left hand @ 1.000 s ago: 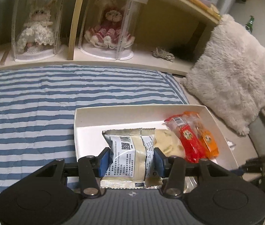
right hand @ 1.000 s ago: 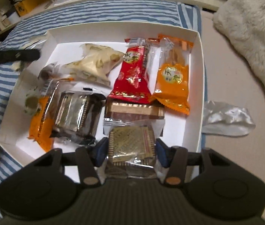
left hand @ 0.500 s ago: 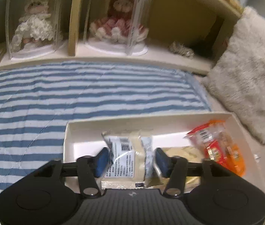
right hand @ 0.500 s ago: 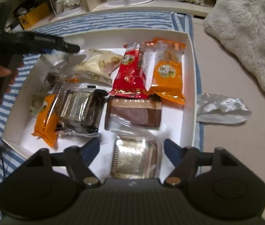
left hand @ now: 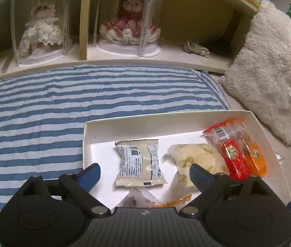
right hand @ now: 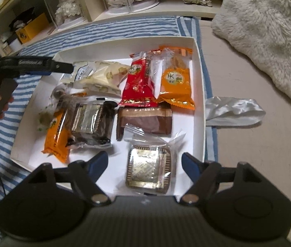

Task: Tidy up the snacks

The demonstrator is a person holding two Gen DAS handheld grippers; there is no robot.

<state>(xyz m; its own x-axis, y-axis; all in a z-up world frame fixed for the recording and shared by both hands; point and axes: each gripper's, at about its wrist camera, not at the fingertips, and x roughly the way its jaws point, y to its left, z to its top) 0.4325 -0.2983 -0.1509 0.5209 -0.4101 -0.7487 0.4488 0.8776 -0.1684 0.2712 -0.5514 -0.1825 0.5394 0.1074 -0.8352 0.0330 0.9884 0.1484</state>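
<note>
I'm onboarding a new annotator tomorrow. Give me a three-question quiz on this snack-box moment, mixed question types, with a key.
1. True or false: the left gripper is clamped on the white packet.
2. Which snack lies between the open fingers of the right gripper?
A. red packet
B. gold square tray pack
C. orange packet
3. Fill in: the crumpled silver wrapper lies ____ the white box.

Key
1. False; its jaws stand open and the packet lies in the box.
2. B
3. outside, by its right wall
</note>
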